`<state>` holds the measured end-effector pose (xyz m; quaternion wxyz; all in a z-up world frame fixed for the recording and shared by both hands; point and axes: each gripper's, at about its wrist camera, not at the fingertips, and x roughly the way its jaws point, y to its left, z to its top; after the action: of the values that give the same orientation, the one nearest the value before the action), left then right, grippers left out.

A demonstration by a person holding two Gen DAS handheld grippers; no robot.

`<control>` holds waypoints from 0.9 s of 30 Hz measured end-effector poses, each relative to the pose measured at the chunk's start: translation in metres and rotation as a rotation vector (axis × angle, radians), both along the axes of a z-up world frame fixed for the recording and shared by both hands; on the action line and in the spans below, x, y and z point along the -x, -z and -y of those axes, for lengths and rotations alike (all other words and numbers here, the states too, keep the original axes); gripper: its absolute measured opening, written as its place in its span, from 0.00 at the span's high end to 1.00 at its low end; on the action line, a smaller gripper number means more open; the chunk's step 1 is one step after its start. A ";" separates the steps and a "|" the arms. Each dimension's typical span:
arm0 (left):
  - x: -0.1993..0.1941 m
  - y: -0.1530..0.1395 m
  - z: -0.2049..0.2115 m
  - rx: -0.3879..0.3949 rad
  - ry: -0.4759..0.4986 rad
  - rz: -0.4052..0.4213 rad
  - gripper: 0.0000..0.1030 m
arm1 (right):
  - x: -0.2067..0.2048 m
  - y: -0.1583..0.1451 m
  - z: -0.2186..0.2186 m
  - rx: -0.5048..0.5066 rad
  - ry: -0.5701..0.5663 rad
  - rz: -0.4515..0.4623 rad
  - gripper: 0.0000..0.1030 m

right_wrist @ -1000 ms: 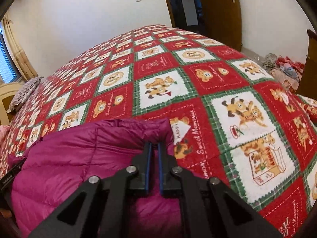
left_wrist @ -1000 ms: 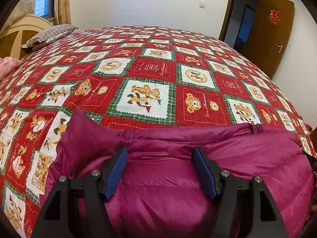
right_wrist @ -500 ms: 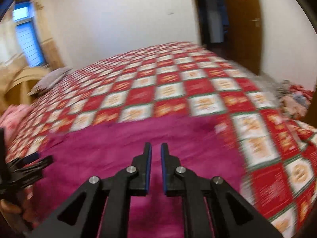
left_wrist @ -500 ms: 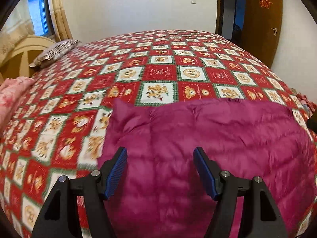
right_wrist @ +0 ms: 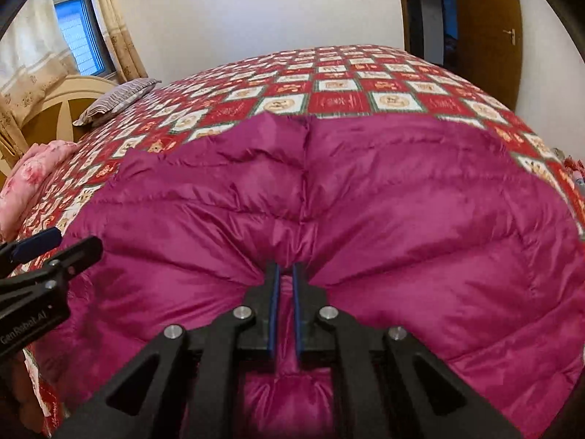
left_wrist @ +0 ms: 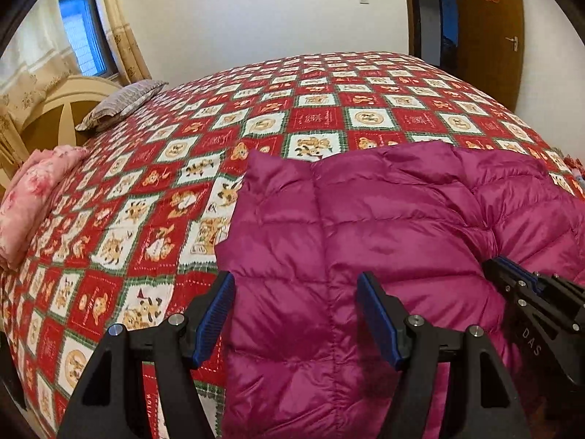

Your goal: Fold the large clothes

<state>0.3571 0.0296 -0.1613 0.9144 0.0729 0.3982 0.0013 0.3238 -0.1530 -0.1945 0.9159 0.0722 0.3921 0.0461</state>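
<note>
Since the earlier frame, both claws pulled back; more magenta down jacket (left_wrist: 365, 241) shows. Left wrist view: left claw (left_wrist: 294, 314) jaws apart, empty, above jacket's left edge; patchwork bedspread (left_wrist: 153, 197) left of it. Right wrist view: right claw (right_wrist: 285, 307) clamped on a jacket (right_wrist: 365, 197) fold; jacket spreads ahead on the bedspread (right_wrist: 329, 84).

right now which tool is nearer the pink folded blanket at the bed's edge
Left. The left tool hangs open over the jacket's edge on the side toward the pink blanket. The right tool, shut on the jacket, is farther across it.
</note>
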 end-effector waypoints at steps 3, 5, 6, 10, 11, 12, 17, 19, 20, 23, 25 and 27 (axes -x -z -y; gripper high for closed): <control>0.006 -0.002 -0.014 0.070 -0.027 0.012 0.32 | 0.003 0.000 -0.004 0.028 -0.015 -0.008 0.95; 0.013 -0.005 -0.030 0.134 -0.057 0.027 0.32 | 0.002 -0.003 -0.007 0.051 -0.025 -0.025 0.95; 0.018 -0.006 -0.039 0.162 -0.083 0.037 0.32 | 0.002 -0.007 -0.007 0.055 -0.029 -0.033 0.95; 0.039 -0.002 -0.076 0.301 -0.199 0.080 0.30 | 0.019 -0.036 -0.003 0.007 -0.006 0.059 0.94; 0.041 0.001 -0.081 0.339 -0.215 0.079 0.30 | 0.021 -0.038 -0.005 0.015 -0.005 0.072 0.94; 0.044 0.007 -0.086 0.390 -0.232 0.076 0.30 | 0.022 -0.038 -0.008 0.015 -0.005 0.077 0.94; 0.040 0.033 -0.079 0.552 -0.192 0.008 0.30 | 0.012 -0.001 -0.013 0.015 0.005 0.001 0.95; 0.034 0.046 -0.071 0.638 -0.155 -0.042 0.29 | 0.012 0.000 -0.014 0.027 0.001 0.005 0.95; 0.033 0.049 -0.068 0.647 -0.158 -0.037 0.27 | 0.012 0.000 -0.017 0.042 -0.002 0.002 0.95; 0.035 0.049 -0.058 0.665 -0.152 0.007 0.21 | 0.011 0.002 -0.016 0.037 -0.005 0.000 0.95; 0.036 0.048 -0.052 0.713 -0.132 0.011 0.21 | 0.011 0.004 -0.013 0.010 -0.003 0.000 0.95; 0.035 0.047 -0.053 0.782 -0.111 0.015 0.31 | 0.011 0.005 -0.011 -0.007 -0.001 -0.003 0.95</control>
<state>0.3221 0.0824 -0.2083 0.8747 -0.3023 0.3653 -0.1006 0.3130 -0.1417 -0.1997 0.9150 0.0753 0.3934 0.0476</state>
